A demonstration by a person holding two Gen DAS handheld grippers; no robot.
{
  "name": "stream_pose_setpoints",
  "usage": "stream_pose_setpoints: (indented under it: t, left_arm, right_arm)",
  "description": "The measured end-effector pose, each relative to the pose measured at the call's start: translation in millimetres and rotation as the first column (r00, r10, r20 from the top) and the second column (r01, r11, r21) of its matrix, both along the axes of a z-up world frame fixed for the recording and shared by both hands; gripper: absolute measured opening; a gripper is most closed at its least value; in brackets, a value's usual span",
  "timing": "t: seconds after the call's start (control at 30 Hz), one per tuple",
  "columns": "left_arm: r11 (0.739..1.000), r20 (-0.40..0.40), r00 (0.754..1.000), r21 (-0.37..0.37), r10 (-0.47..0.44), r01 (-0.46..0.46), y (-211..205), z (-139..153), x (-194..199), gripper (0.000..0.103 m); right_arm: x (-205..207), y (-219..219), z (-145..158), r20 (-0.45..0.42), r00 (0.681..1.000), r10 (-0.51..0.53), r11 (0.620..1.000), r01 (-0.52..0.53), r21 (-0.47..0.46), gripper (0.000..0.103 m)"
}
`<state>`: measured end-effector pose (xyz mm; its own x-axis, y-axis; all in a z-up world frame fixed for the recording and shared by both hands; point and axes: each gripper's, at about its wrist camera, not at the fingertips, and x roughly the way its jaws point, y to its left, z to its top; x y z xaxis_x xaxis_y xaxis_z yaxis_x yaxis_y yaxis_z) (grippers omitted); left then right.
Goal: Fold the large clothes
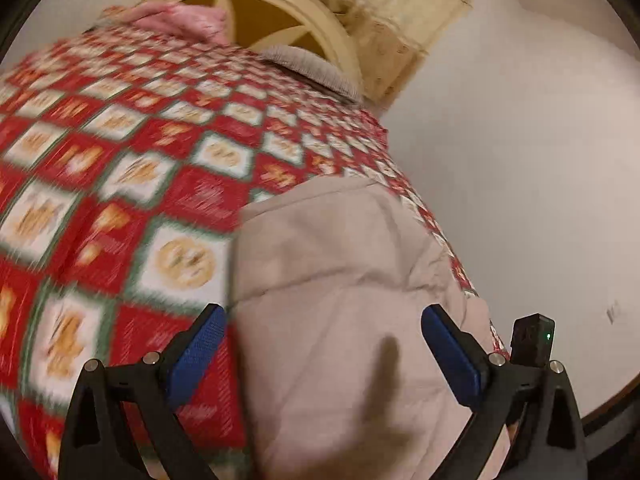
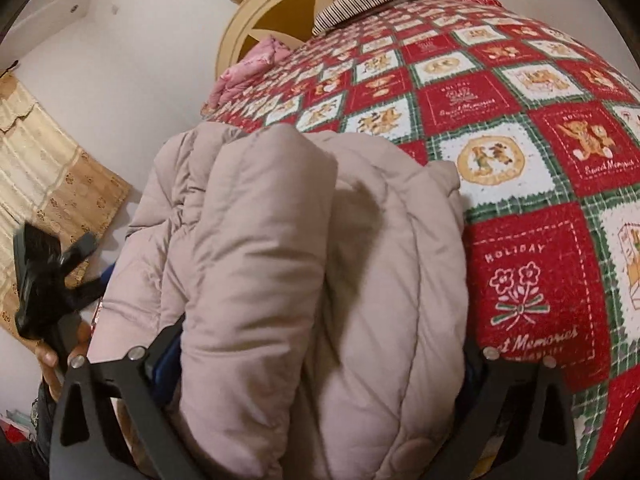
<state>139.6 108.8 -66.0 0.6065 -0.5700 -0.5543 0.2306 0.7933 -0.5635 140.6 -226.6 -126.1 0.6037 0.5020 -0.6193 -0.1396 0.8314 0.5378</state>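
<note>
A beige puffer jacket (image 2: 304,248) lies folded into a thick bundle at the edge of a bed, on a red, white and green patchwork bedspread (image 2: 520,120). My right gripper (image 2: 320,344) straddles the bundle with its jaws wide; the padding bulges over both fingers and only a sliver of a blue pad (image 2: 166,364) shows. In the blurred left wrist view the jacket (image 1: 344,280) lies under my left gripper (image 1: 326,344), which is open, its blue pads (image 1: 200,352) apart and pressing on nothing. The left gripper (image 2: 40,280) also shows at the left of the right wrist view, in a hand (image 2: 52,360).
A round cream headboard (image 2: 256,20) with a star cut-out stands at the far end of the bed. A pink cloth (image 2: 256,64) and a striped pillow (image 2: 360,0) lie near it, as does a grey knitted piece (image 1: 316,68). A beige curtain (image 2: 48,168) hangs by the white wall.
</note>
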Motion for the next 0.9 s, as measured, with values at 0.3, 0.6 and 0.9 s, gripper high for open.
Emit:
stream_pose_setpoints:
  t: [0.3, 0.6, 0.9]
  left_arm:
    - [0.977, -0.107, 0.984, -0.176, -0.141, 0.121, -35.6, -48.6, 9.4, 0.102]
    - [0.982, -0.079, 0.986, -0.135, -0.146, 0.135, -40.6, -42.1, 6.8, 0.089]
    - [0.989, 0.013, 0.990, -0.050, -0.139, 0.139, -30.4, -18.9, -20.3, 0.075]
  right_arm:
    - [3.2, 3.6, 0.1, -0.005, 1.000, 0.014, 1.000, -0.014, -0.003, 0.100]
    - [-4.5, 35.4, 20.7, 0.008, 1.000, 0.027, 0.986, -0.025, -0.165, 0.068]
    - [-36.4, 65.1, 52.9, 0.135, 0.991, -0.020, 0.921, 0.071, -0.384, 0.044]
